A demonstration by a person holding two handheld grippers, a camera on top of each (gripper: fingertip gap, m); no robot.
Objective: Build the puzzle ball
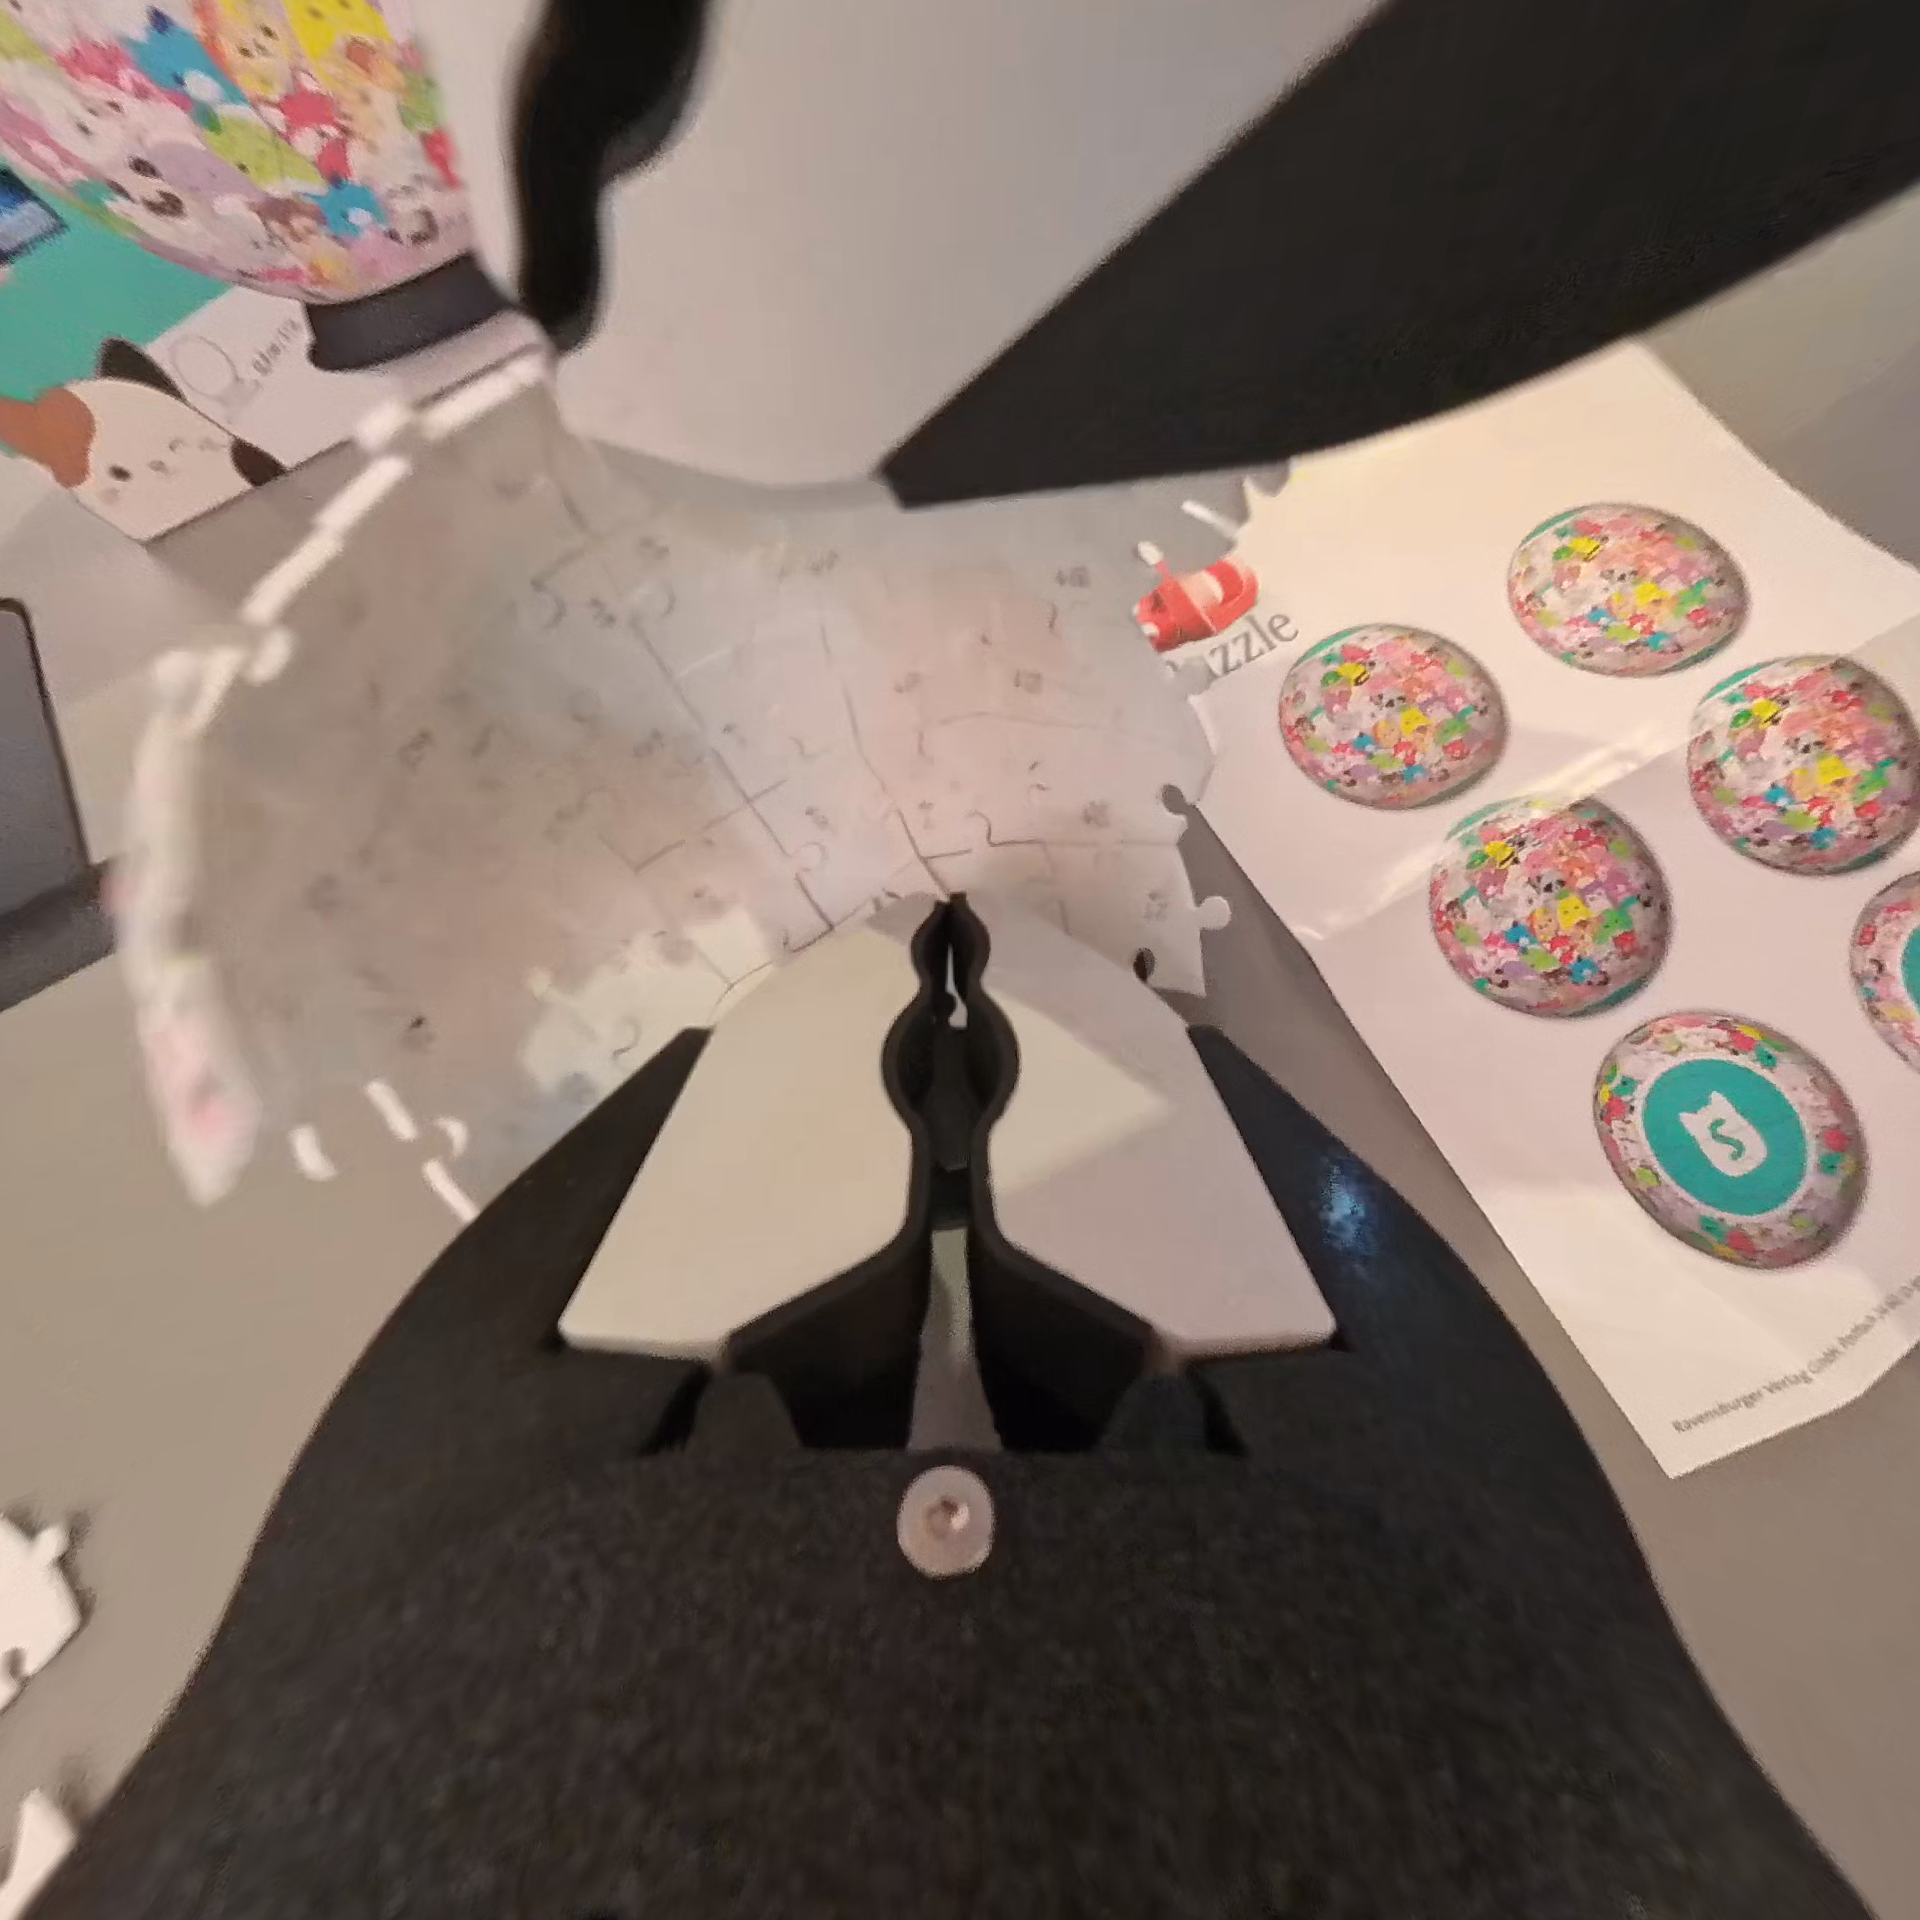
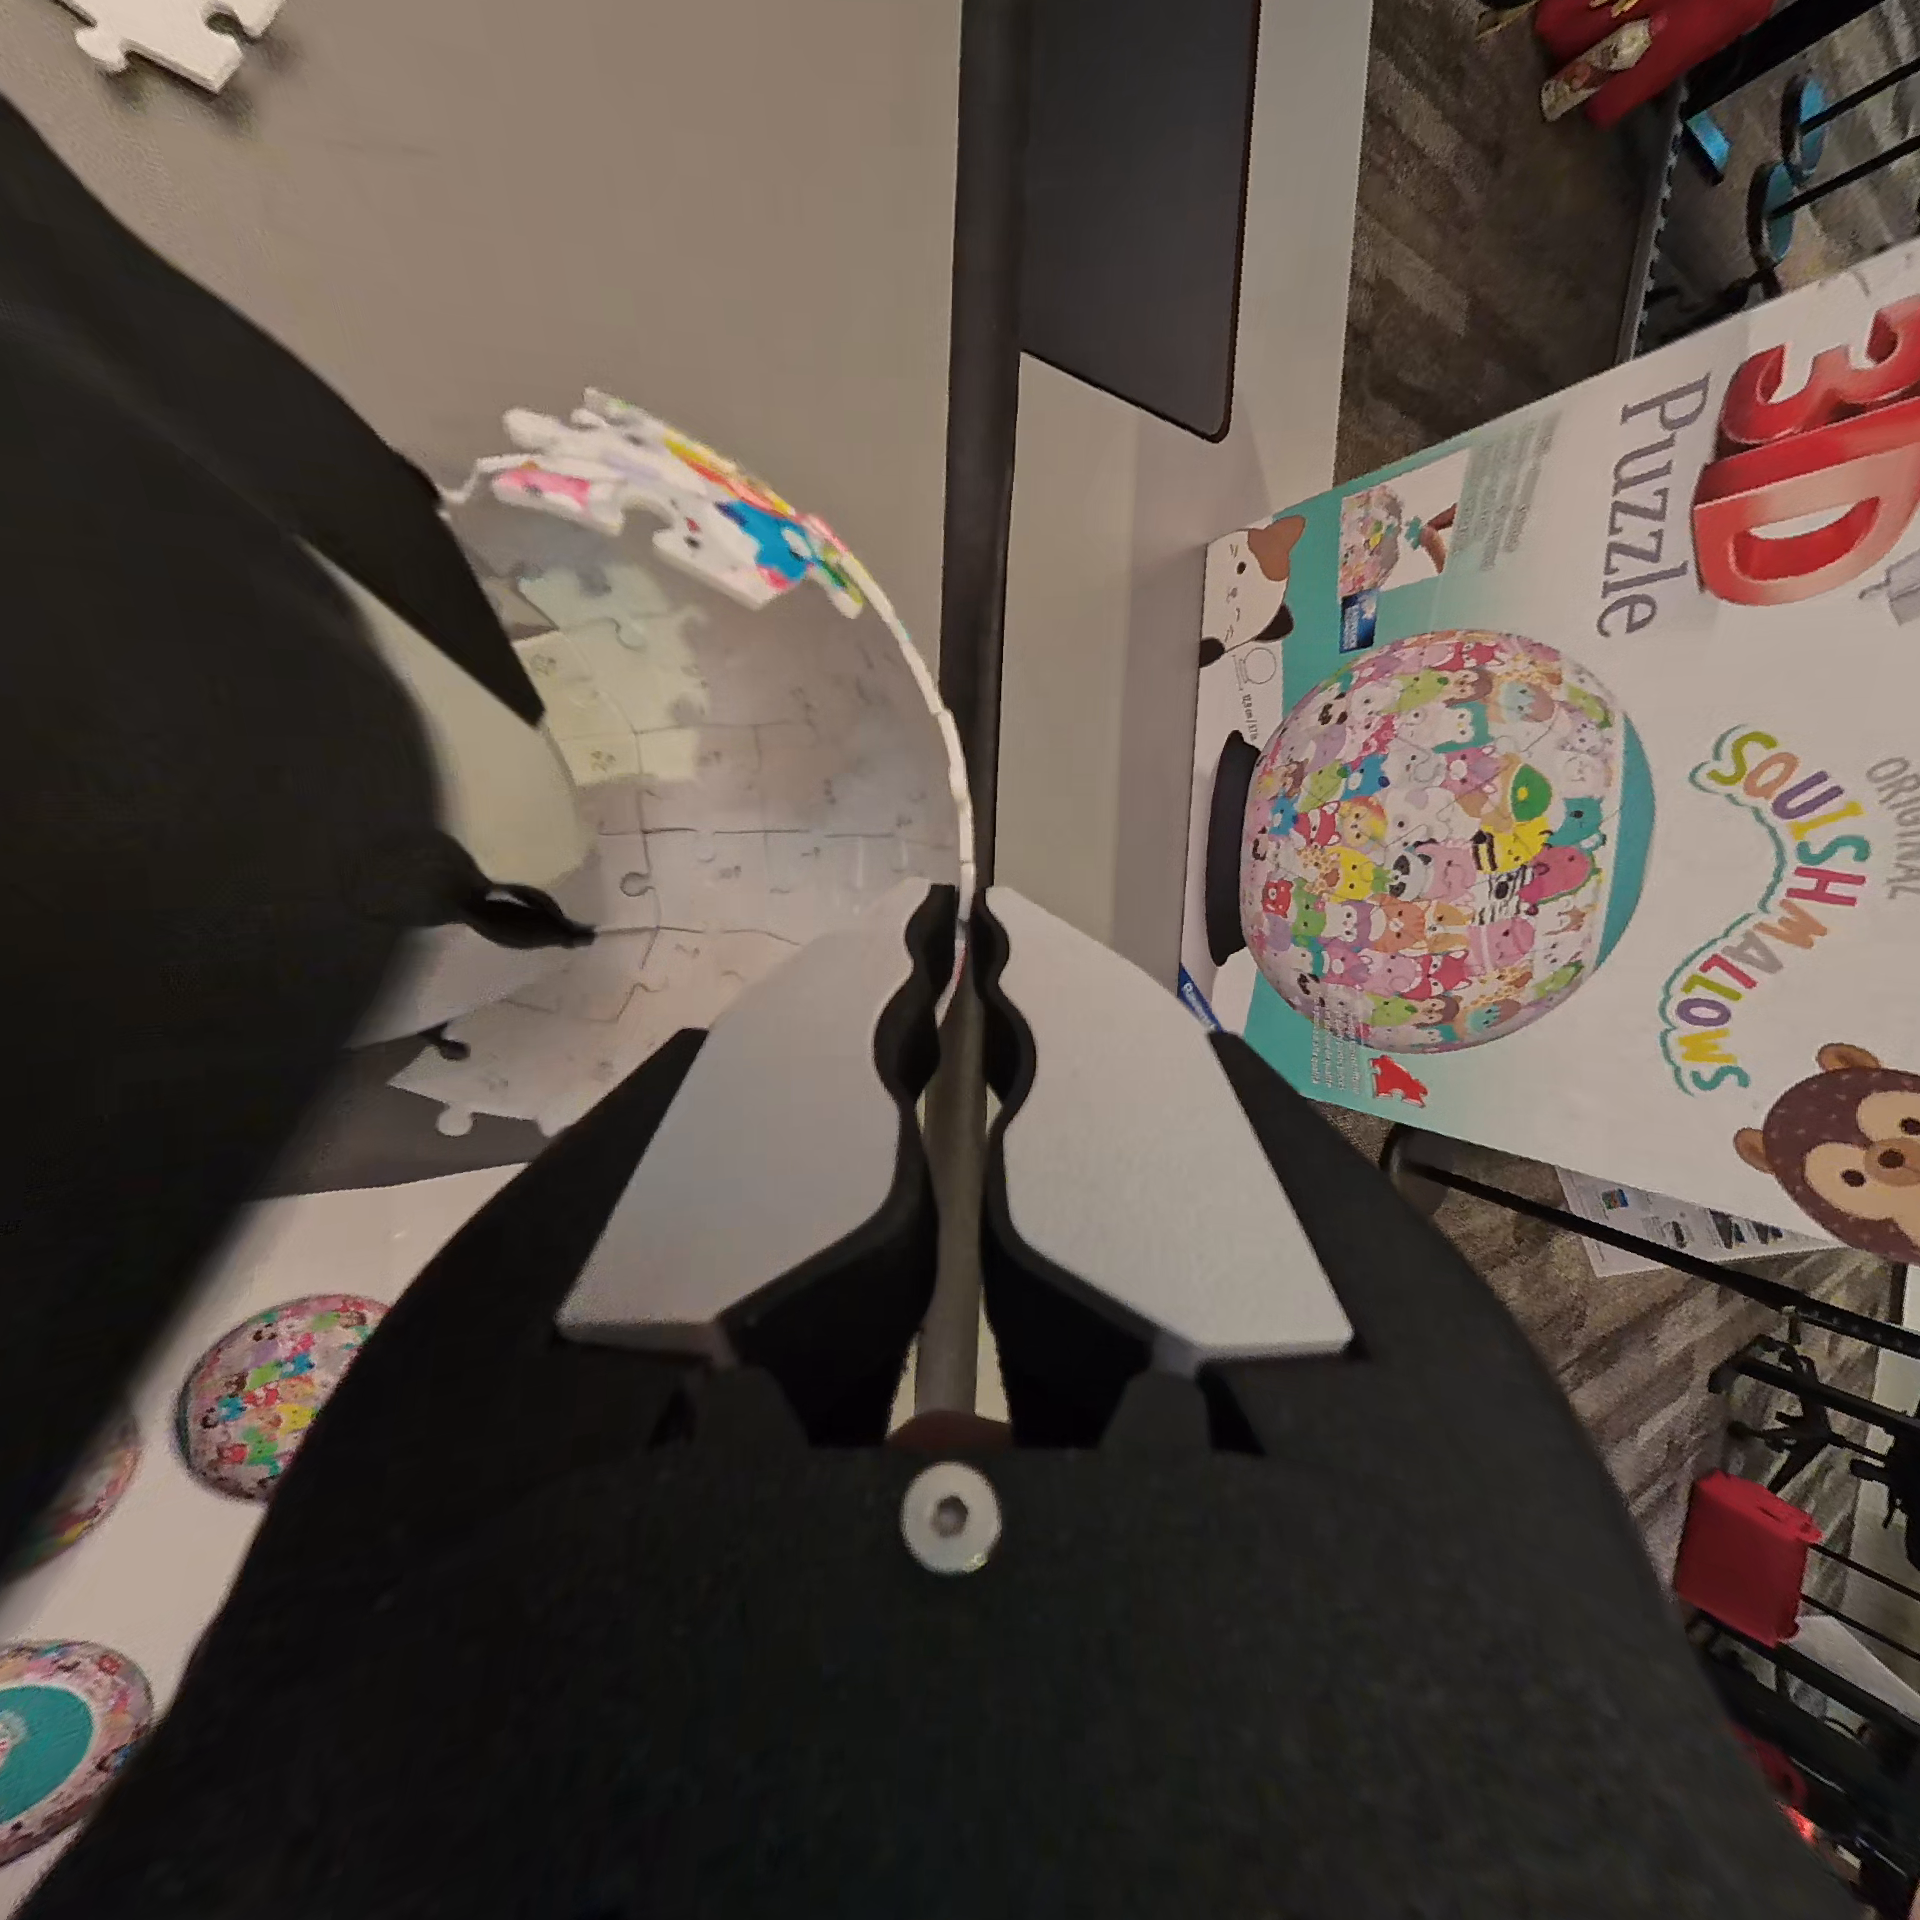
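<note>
While both grippers (image 1: 951, 914) (image 2: 971, 914) pinch, half-built puzzle ball (image 2: 748, 810)

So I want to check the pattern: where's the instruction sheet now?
The instruction sheet lies flat on the table at the right of the left wrist view, right beside the half-built puzzle shell; it also shows bottom-left in the right wrist view.

Both grippers crowded the half-built puzzle shell (image 2: 727, 810), leaving little room inside its hollow. Beside it the instruction sheet (image 1: 1558, 935) covered the desk (image 2: 623, 260); the puzzle box (image 2: 1558, 790) blocked one edge. Bare desk lay open beyond the shell, up to loose pieces (image 2: 166, 36).
</note>
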